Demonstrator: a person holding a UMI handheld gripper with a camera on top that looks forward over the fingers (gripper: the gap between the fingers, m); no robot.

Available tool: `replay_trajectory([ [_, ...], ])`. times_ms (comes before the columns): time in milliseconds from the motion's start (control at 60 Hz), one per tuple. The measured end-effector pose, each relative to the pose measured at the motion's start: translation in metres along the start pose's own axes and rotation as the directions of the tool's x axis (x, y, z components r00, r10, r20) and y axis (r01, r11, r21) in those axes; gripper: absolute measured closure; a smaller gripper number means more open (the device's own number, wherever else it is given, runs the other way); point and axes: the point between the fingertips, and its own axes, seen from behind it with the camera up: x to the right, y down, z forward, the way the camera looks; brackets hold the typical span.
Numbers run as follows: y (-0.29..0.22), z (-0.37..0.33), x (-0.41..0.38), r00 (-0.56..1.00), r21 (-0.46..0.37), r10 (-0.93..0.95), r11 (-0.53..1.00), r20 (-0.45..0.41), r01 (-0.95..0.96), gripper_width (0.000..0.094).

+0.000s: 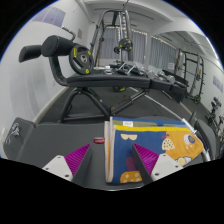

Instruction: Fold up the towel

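The towel (140, 143) is blue with yellow, white and orange cartoon prints. It lies flat on the grey surface (50, 140), apparently folded into a long strip. Its near end reaches between my fingers, closer to the right one, and a wider part spreads beyond the right finger. My gripper (110, 165) is open. The left magenta pad (75, 158) stands clear of the towel with bare grey surface between them. The right pad (144, 158) is over the towel's blue part. Neither pad presses on the cloth.
A small red and white object (98, 141) lies on the surface just left of the towel. Beyond the surface stand a black weight bench (110, 85), a barbell rack (112, 40) and gym machines (190, 70) at the right.
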Motion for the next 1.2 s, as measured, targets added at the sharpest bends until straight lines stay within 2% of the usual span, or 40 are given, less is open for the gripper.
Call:
replay_trajectory([
  [33,0.005,0.003,-0.001,1.000,-0.024,-0.005,1.000,0.001,0.006,0.0100],
  [67,0.001,0.003,-0.002,1.000,-0.013,-0.005,1.000,0.009,0.005,0.0166],
  [117,0.004,0.005,-0.001,1.000,-0.028,-0.012,1.000,0.005,0.012,0.0515],
  [167,0.003,0.008,0.014,0.998,-0.034,-0.023,0.999,-0.063,0.021,0.0864],
  [183,0.003,0.006,0.020,0.996,-0.032,-0.031,0.999,-0.086,0.029,0.0903],
  [300,0.004,-0.001,0.013,0.994,-0.067,-0.074,0.995,-0.078,0.069,0.0926],
  [367,0.000,-0.011,-0.014,1.000,-0.067,-0.010,0.998,-0.008,0.009,0.0927],
  [450,-0.020,-0.035,-0.036,0.996,-0.032,0.063,0.998,0.069,-0.061,0.0928],
  [617,-0.086,-0.089,-0.034,0.979,0.087,0.141,0.984,0.145,-0.155,0.0927],
  [767,-0.119,-0.100,0.020,0.981,0.132,0.159,0.976,0.110,-0.173,0.0927],
  [883,-0.117,-0.096,0.085,0.992,0.144,0.125,0.981,0.025,-0.127,0.0927],
  [1067,-0.074,-0.061,0.169,0.993,0.097,0.072,0.993,-0.095,-0.063,0.0920],
  [1200,-0.025,-0.030,0.187,0.993,0.034,0.064,0.998,-0.098,-0.061,0.0910],
])
